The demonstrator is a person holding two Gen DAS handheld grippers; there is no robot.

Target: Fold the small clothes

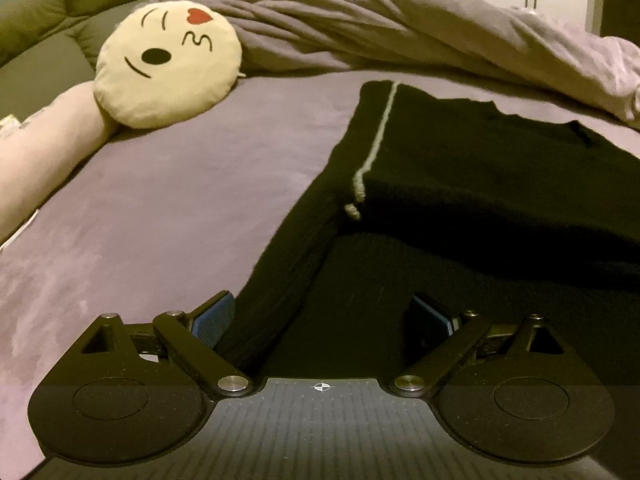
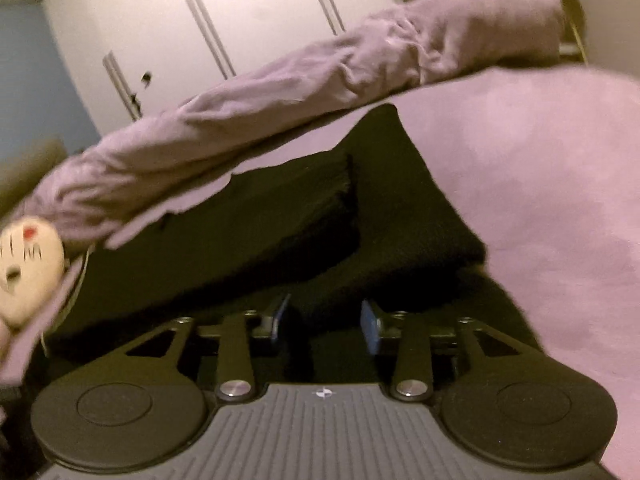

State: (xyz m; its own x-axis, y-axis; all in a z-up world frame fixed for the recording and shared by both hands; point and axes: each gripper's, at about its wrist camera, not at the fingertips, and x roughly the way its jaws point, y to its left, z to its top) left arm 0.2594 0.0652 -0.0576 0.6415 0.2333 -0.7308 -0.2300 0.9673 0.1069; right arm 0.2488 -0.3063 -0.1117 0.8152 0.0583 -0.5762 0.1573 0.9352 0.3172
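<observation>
Our left tongs [image 1: 323,316] gape wide over black garment [image 1: 480,184]; right tongs [image 2: 325,316] partly apart above it. Garment runs near to far.

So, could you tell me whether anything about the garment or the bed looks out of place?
One thing: the pale drawstring on the black garment trails loose, its knotted end kinked at the fold. The duvet is bunched up behind it.
</observation>
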